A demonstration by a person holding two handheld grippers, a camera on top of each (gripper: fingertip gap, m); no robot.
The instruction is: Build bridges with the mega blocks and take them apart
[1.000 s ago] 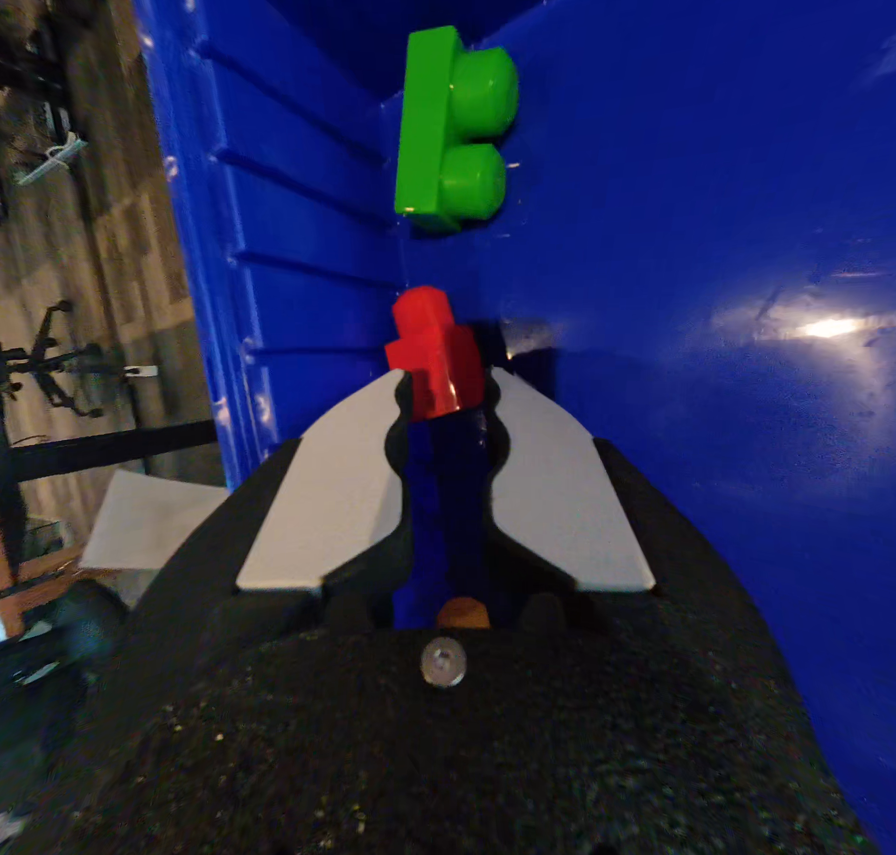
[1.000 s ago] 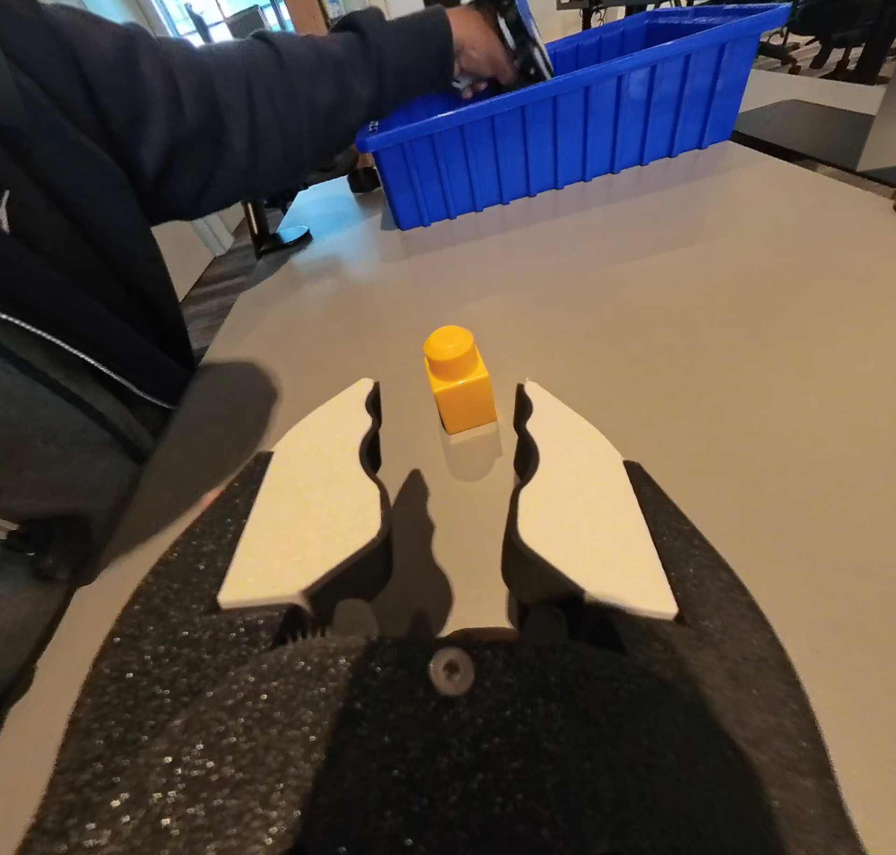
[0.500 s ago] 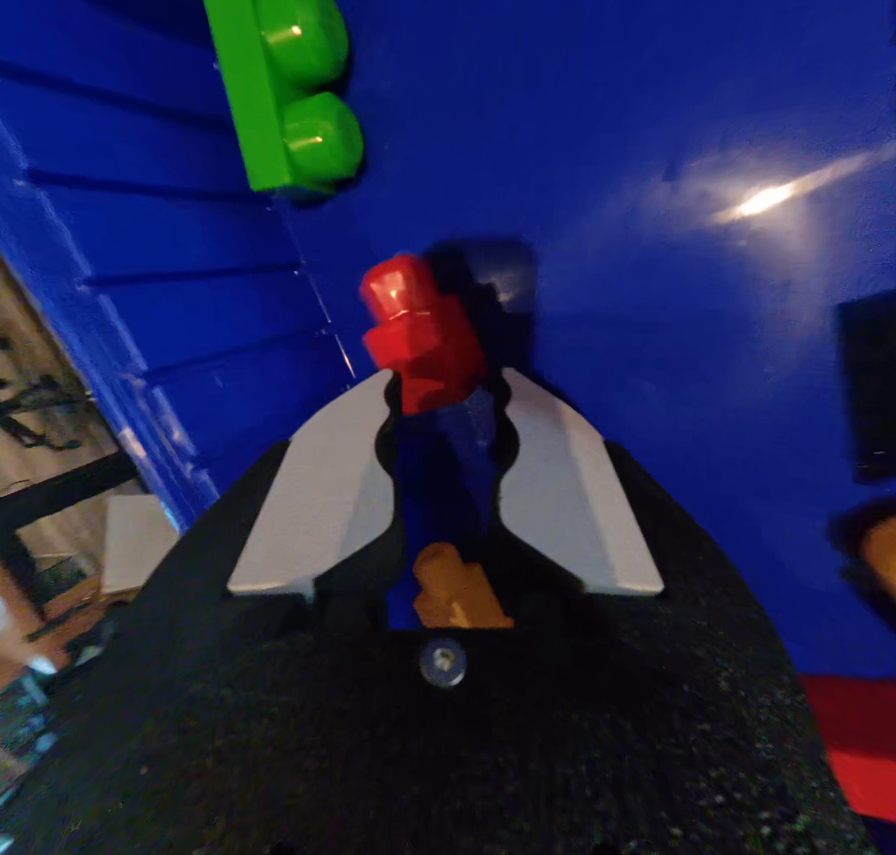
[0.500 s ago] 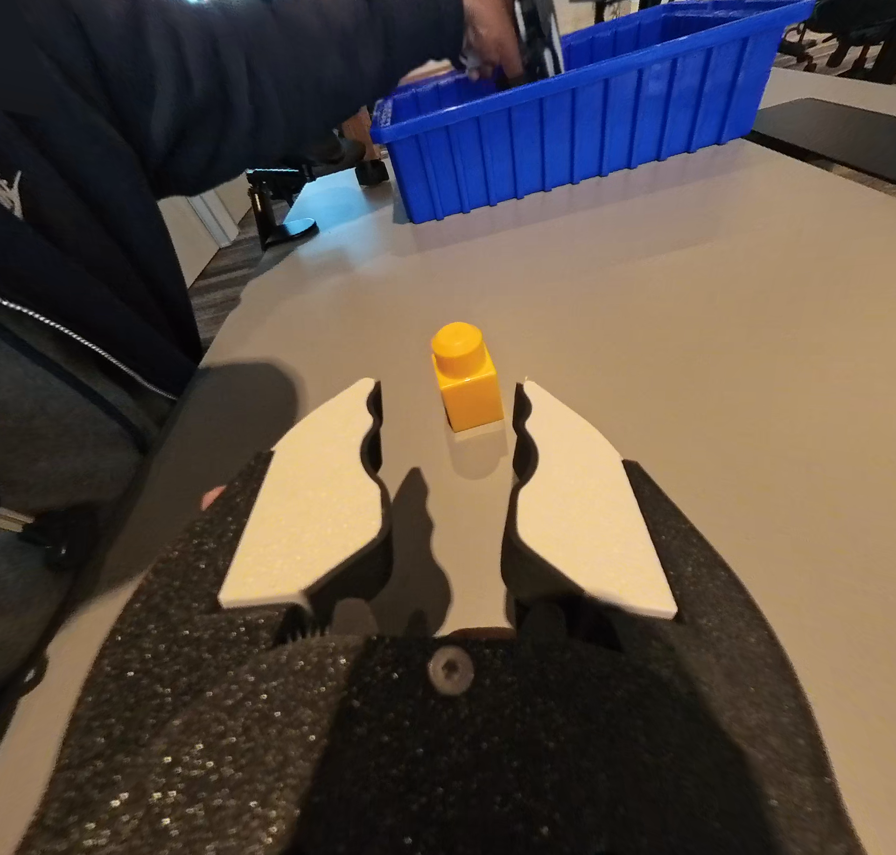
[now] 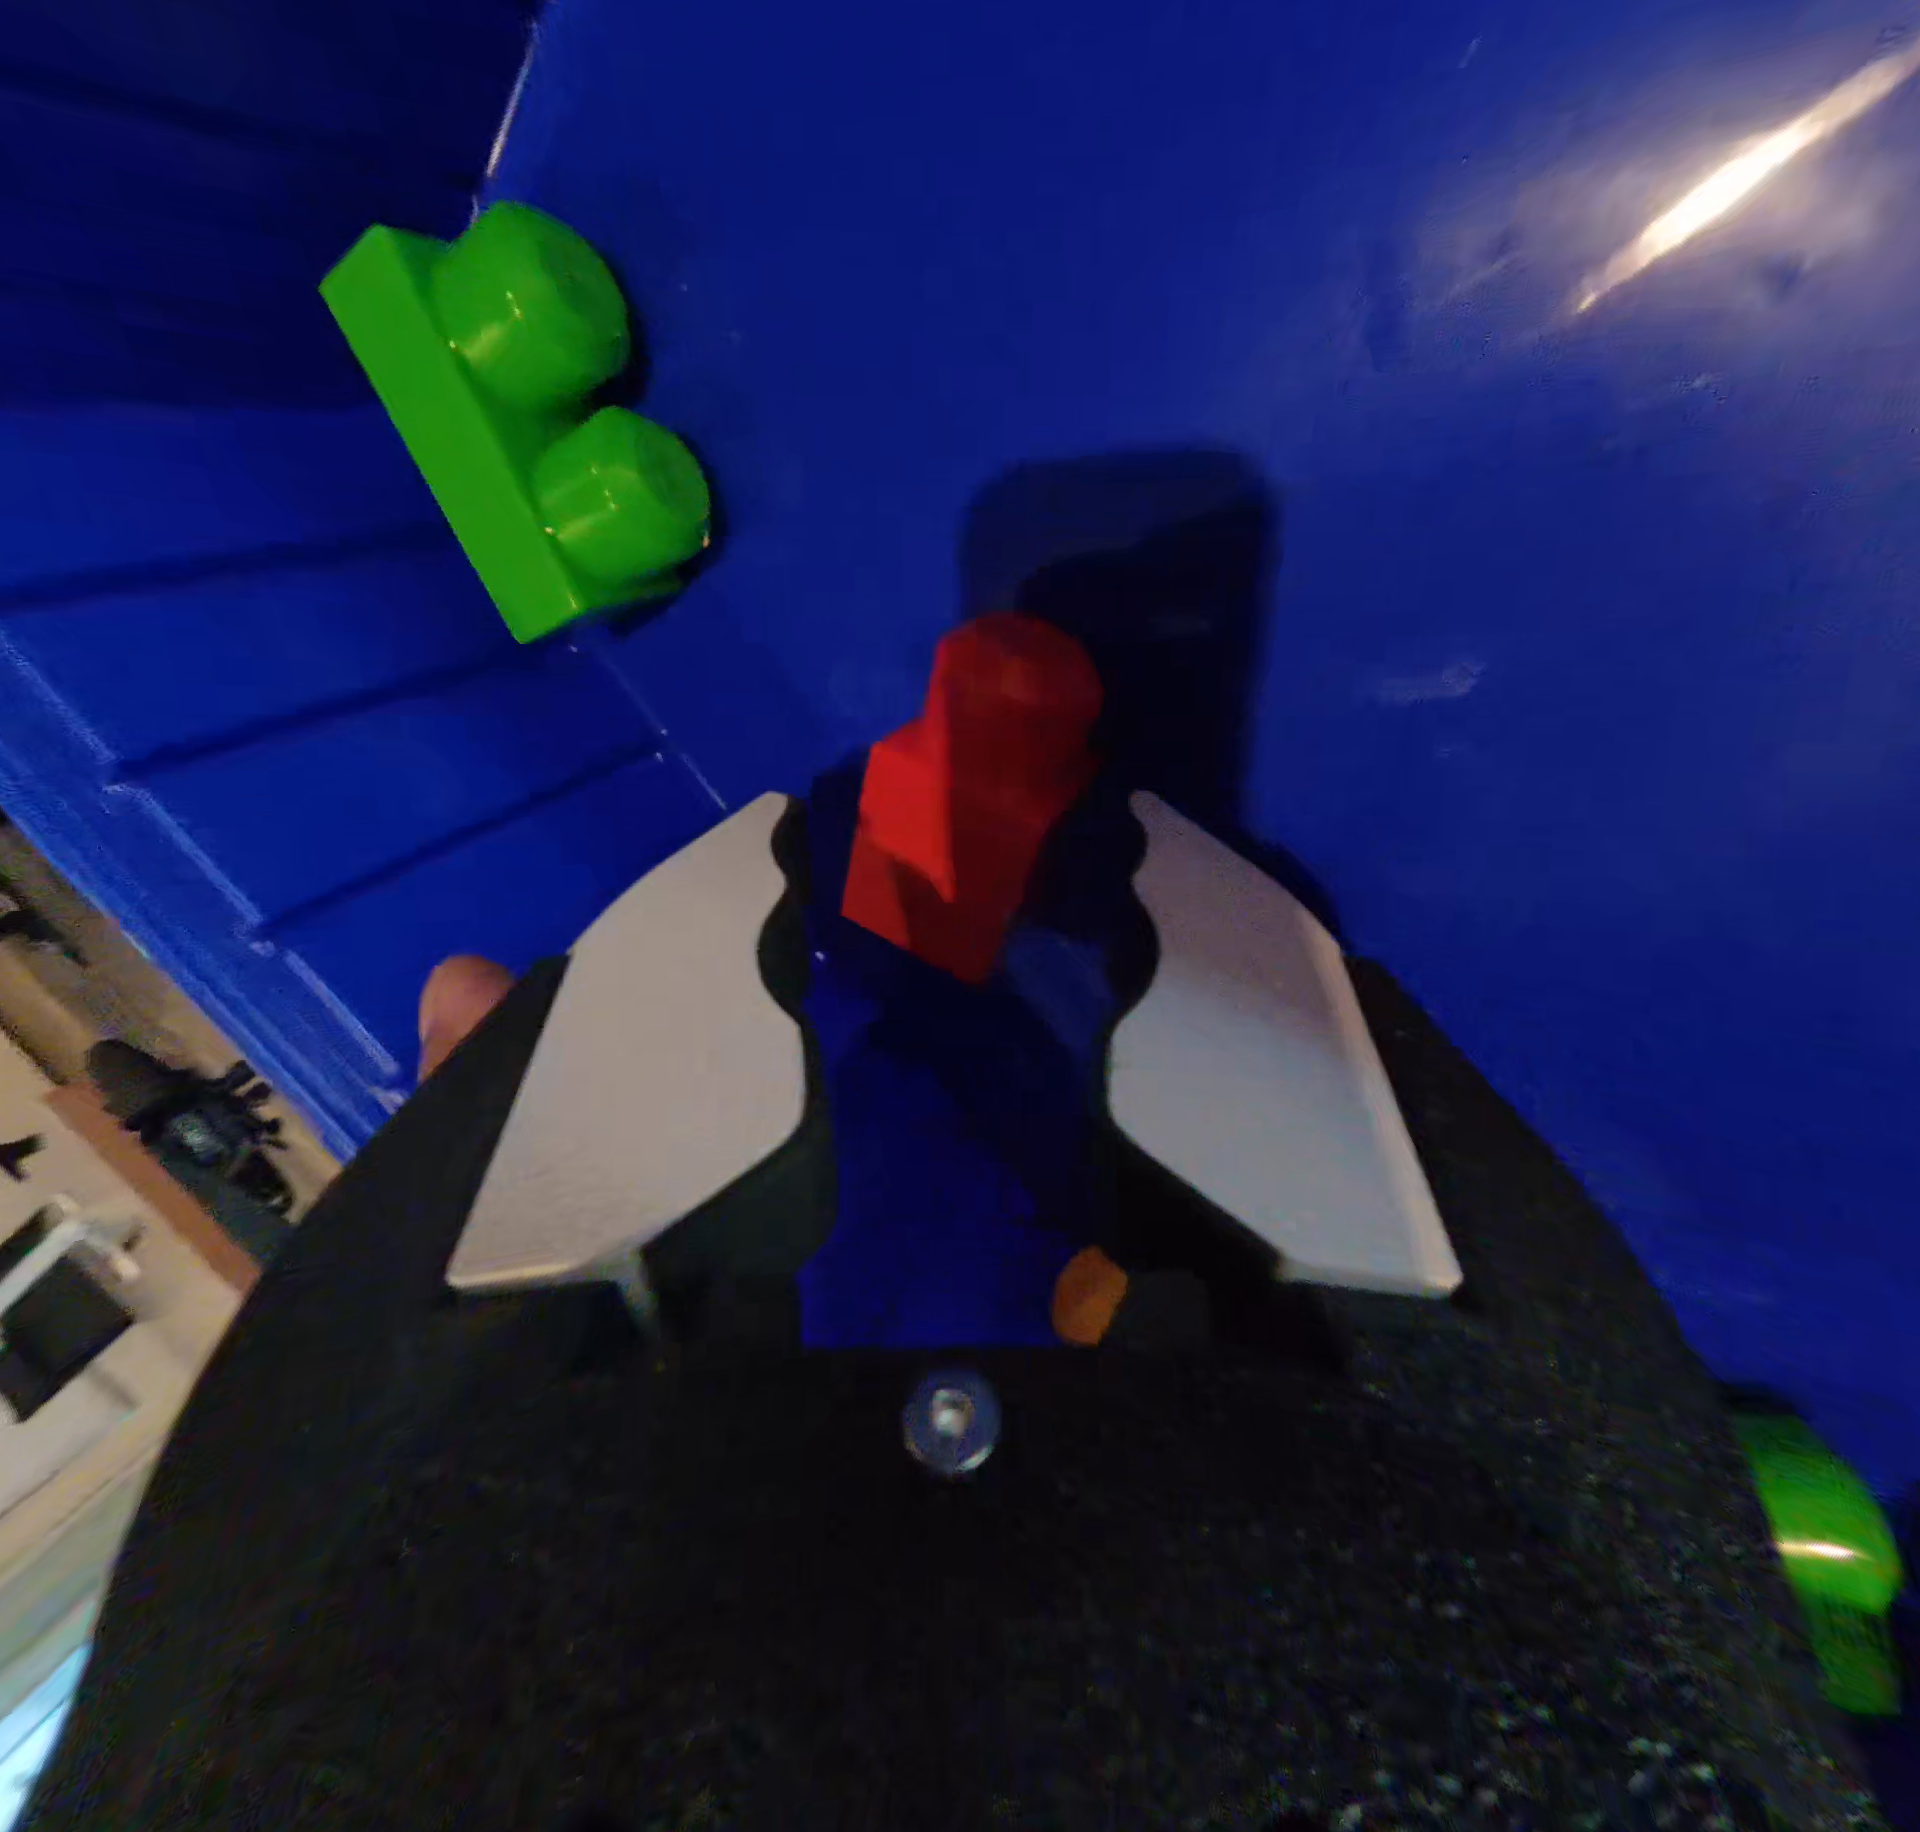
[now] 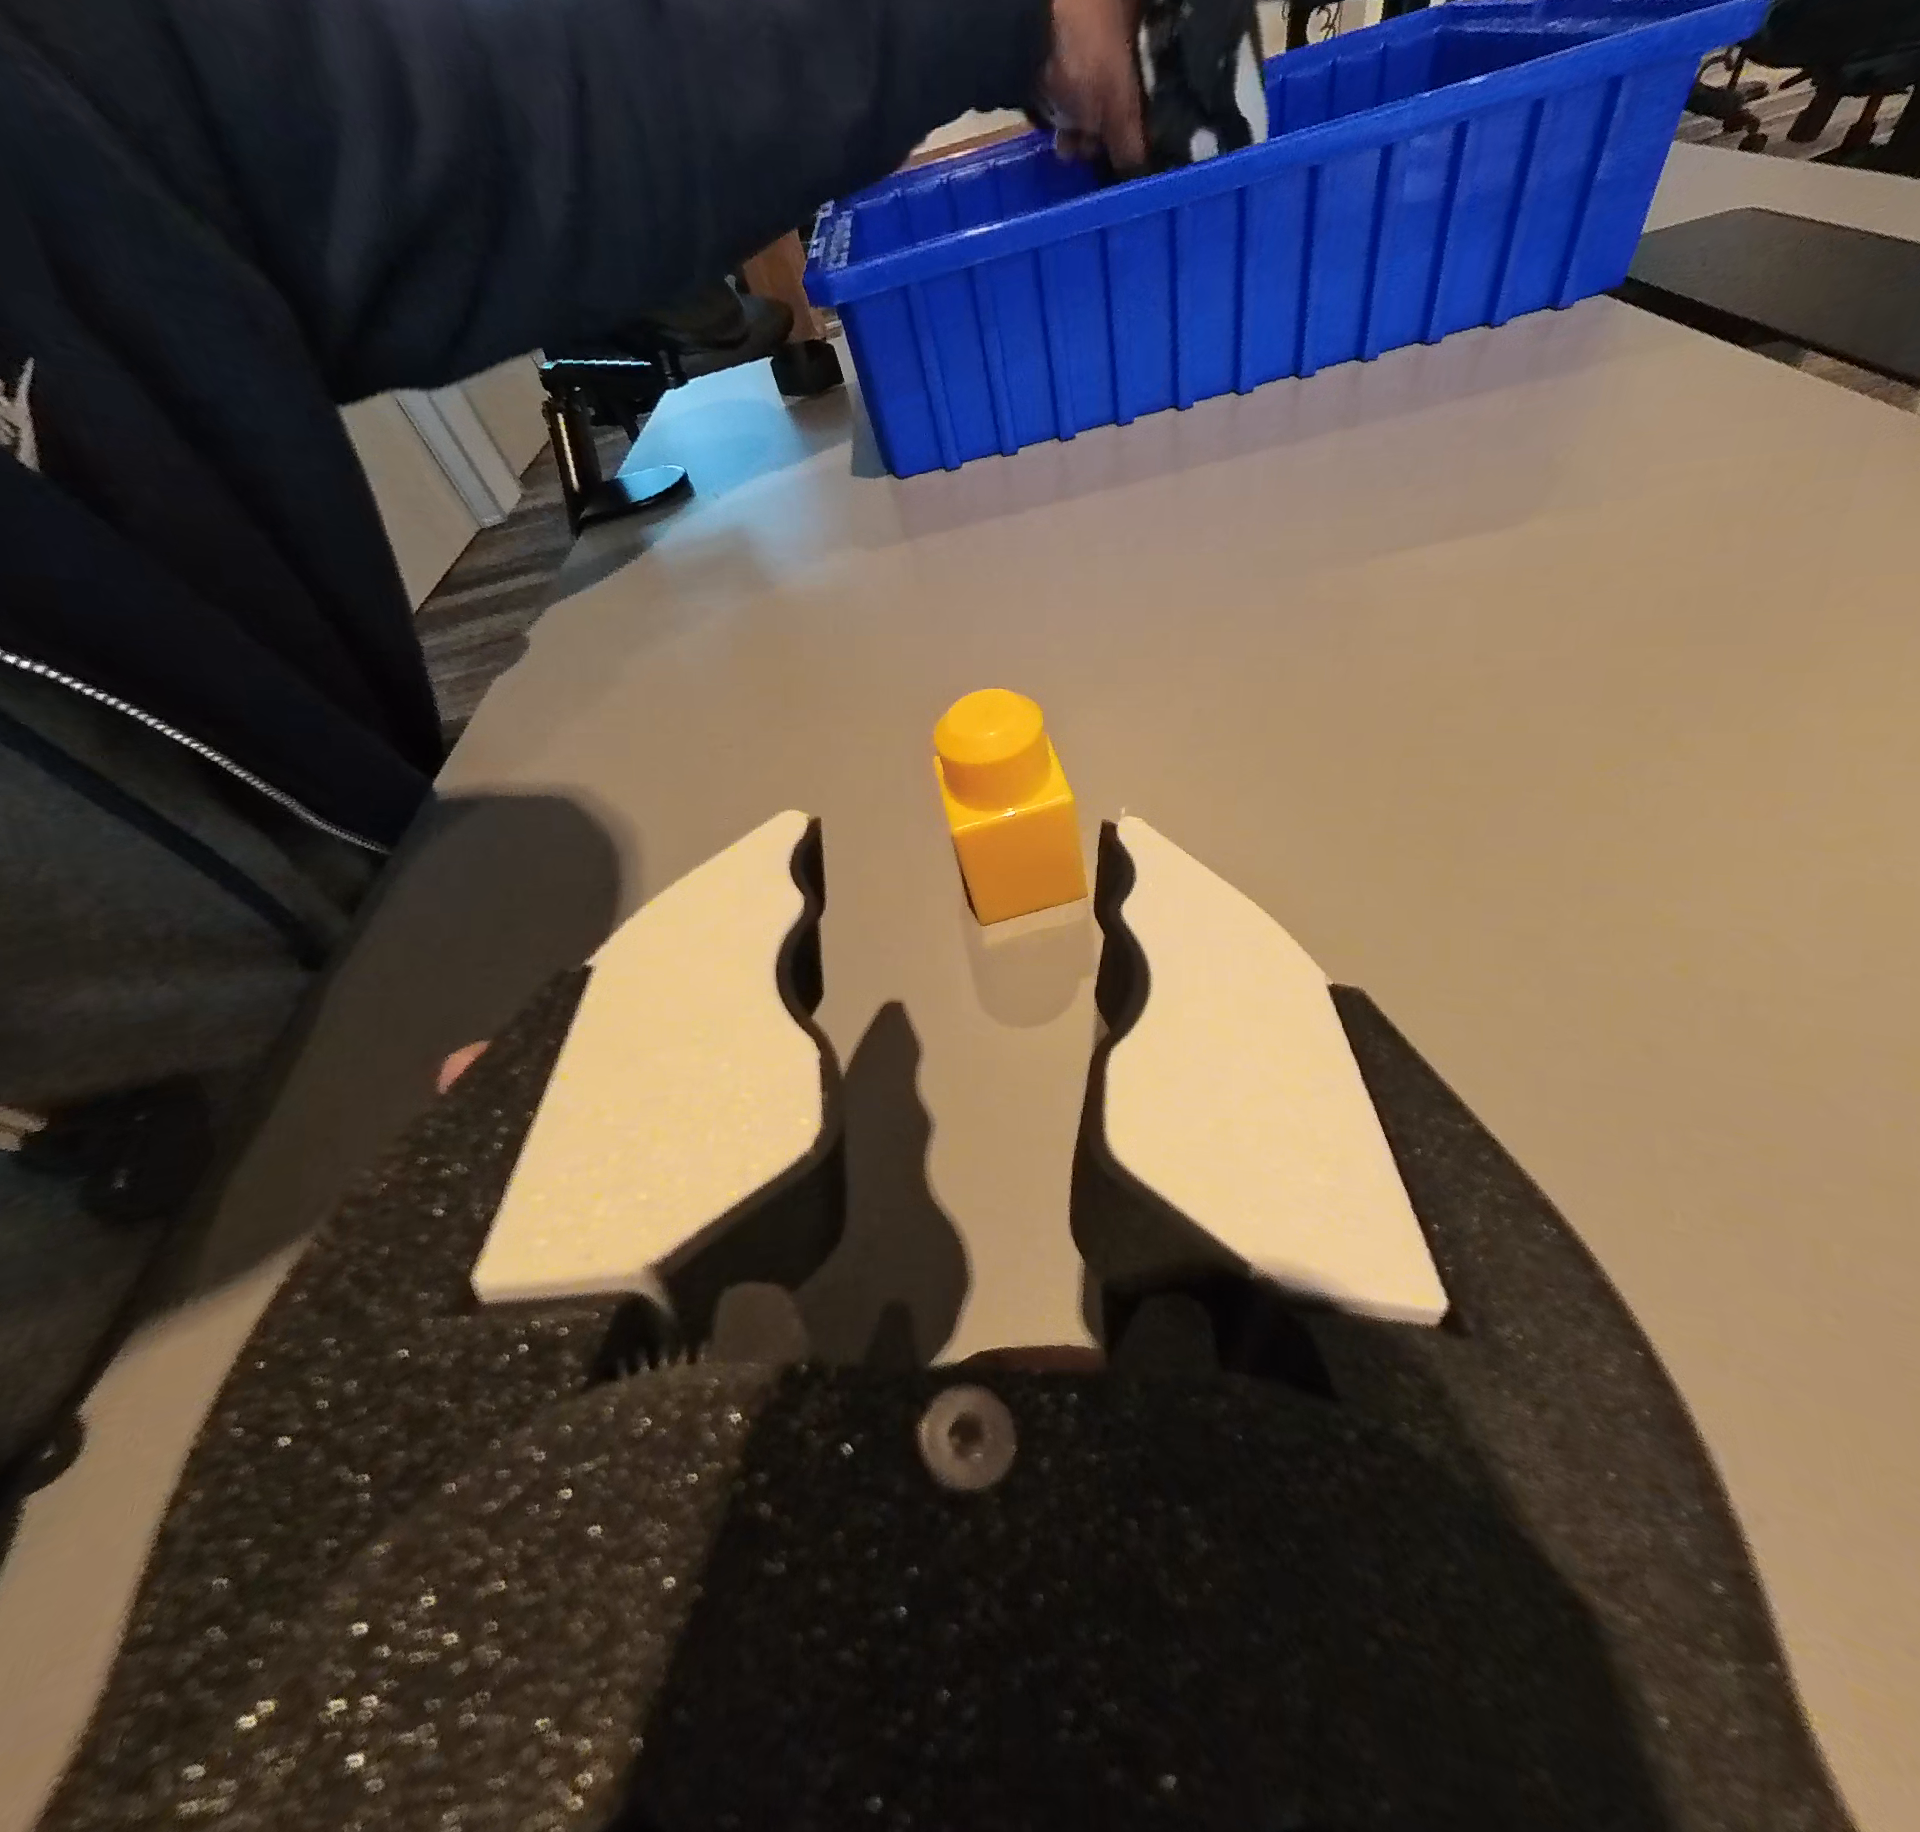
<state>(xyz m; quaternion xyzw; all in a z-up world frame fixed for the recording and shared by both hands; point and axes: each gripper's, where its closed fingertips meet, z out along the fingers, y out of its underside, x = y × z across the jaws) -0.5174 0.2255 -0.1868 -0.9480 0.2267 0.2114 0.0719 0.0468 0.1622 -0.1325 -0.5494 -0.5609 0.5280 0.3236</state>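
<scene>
In the left wrist view my left gripper [image 5: 958, 816] is inside the blue bin [image 5: 1455, 639], pointing at its floor. Its jaws are open, and a red one-stud block [image 5: 966, 806] lies tilted between the fingertips with a gap on each side. A green two-stud block [image 5: 509, 411] lies by the bin's ribbed wall. In the right wrist view my right gripper [image 6: 958, 826] is open and low over the grey table [image 6: 1455, 743]. A yellow one-stud block [image 6: 1008, 816] stands upright just between its fingertips, nearer the right one, ungripped.
The blue bin [image 6: 1247, 276] stands at the table's far side, with a dark-sleeved arm [image 6: 520, 120] reaching into it and holding the left gripper [image 6: 1195, 99]. Another green block [image 5: 1818, 1554] and an orange piece [image 5: 1086, 1283] lie in the bin. The table edge is at the left.
My left gripper's jaws have spread and let go of the red block, and its view has turned inside the bin. My right gripper has stayed open, barely shifting by the yellow block.
</scene>
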